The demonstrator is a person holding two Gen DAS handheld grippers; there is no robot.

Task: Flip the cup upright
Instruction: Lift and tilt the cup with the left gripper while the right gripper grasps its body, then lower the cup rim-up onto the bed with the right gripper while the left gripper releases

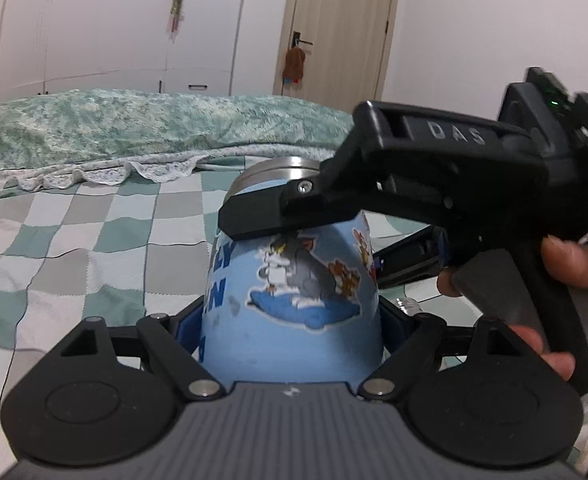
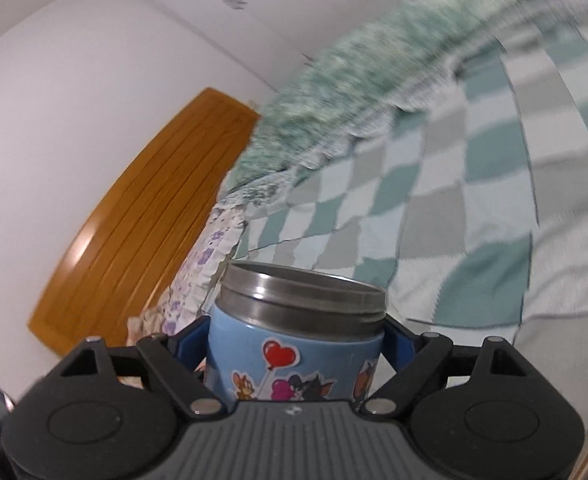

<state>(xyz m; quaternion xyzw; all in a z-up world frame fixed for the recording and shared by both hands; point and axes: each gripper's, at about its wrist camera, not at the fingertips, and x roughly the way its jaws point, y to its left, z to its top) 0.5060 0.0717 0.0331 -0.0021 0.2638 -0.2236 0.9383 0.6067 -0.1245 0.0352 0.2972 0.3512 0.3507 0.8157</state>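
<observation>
A blue cartoon-printed cup (image 1: 294, 300) with a steel rim (image 1: 278, 172) sits between my left gripper's (image 1: 292, 320) blue-padded fingers, which are shut on its lower body. My right gripper (image 1: 302, 240) comes in from the right in the left wrist view and is shut on the same cup nearer the rim, one black finger (image 1: 270, 212) lying across its front. In the right wrist view the cup (image 2: 294, 360) is clamped in my right gripper (image 2: 294, 344), its steel rim (image 2: 302, 292) pointing away from the camera, the view tilted and blurred.
A green-and-grey checked bedspread (image 1: 74, 240) lies under the cup, with a fluffy green blanket (image 1: 134, 128) behind. White wardrobes (image 1: 114, 20) and a door (image 1: 342, 24) stand beyond. A wooden headboard (image 2: 146, 208) and a floral pillow (image 2: 202, 264) show in the right wrist view.
</observation>
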